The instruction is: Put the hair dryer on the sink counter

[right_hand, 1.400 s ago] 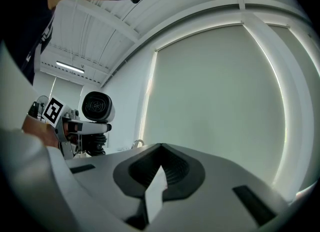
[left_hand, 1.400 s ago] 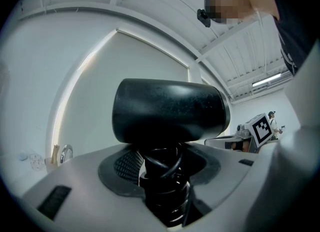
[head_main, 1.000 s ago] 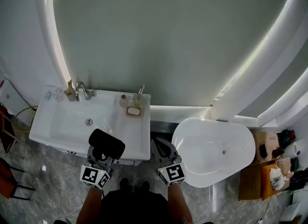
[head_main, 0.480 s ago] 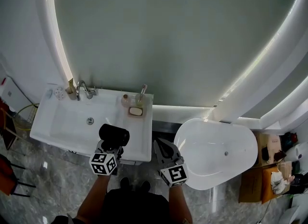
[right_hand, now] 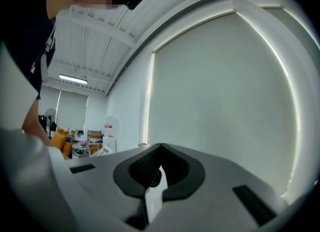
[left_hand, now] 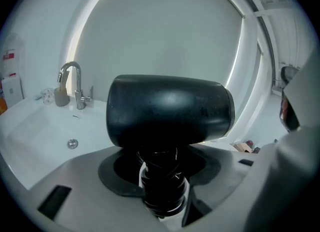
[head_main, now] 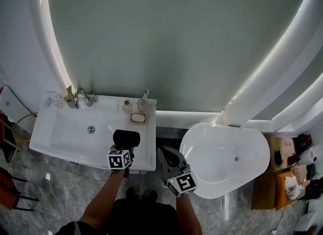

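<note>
Left tongs (left_hand: 159, 183): jaws set fairly wide and clamped on the dryer (left_hand: 170, 111) at its handle. The handle stands upright between the pads and the black barrel lies crosswise above them. Something dark is wound round the handle at the grip; we cannot tell what it is.

Right tongs (right_hand: 159, 168): jaws narrow, the tips together with only a thin slit left, nothing between them.

Head view: the right tongs hang at 4 o'clock of the left ones, off the front edge of the counter (head_main: 147, 148), between it and the tub (head_main: 212, 163), above the floor (head_main: 60, 188).

The dryer sits over the counter's 5 o'clock corner, just right of the basin (head_main: 70, 133). We cannot tell whether it touches the counter.

Soap dish (head_main: 138, 118) is at 12 o'clock of the dryer, near the back edge, and the pump bottle (head_main: 145, 97) is just behind it. Faucet (head_main: 81, 97) is at the basin's 12 o'clock and the drain (head_main: 91, 129) is near its middle. Both are well apart from the dryer, toward 10 o'clock.

The tub lies at 3 o'clock of the counter.
</note>
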The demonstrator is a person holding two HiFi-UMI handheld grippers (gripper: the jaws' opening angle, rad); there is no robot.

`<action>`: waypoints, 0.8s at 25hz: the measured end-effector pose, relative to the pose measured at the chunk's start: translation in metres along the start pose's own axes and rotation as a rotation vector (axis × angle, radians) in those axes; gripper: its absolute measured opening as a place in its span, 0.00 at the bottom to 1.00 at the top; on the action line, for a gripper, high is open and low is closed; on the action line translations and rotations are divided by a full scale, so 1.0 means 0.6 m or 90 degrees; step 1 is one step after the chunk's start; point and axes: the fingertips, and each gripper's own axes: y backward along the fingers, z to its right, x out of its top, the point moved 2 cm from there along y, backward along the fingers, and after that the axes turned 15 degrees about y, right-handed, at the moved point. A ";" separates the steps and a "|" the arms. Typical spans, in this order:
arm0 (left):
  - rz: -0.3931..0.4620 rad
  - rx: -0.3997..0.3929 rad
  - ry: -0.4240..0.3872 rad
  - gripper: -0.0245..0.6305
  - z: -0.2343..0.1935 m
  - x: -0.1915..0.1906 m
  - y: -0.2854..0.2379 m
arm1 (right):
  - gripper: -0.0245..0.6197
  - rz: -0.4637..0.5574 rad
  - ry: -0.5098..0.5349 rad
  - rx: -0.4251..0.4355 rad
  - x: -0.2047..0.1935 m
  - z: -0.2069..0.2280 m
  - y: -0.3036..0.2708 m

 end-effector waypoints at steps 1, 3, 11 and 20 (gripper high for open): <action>-0.011 0.005 0.004 0.38 -0.002 -0.008 -0.013 | 0.08 0.014 -0.014 0.000 0.004 0.003 0.001; -0.034 0.014 0.010 0.38 -0.004 -0.023 -0.039 | 0.08 0.015 -0.002 0.002 0.004 0.008 0.002; -0.115 0.058 0.018 0.38 -0.021 -0.044 -0.127 | 0.08 -0.005 0.020 -0.006 -0.008 0.024 -0.001; -0.222 0.129 0.013 0.38 -0.052 -0.065 -0.218 | 0.08 -0.023 -0.004 -0.019 -0.038 0.044 -0.010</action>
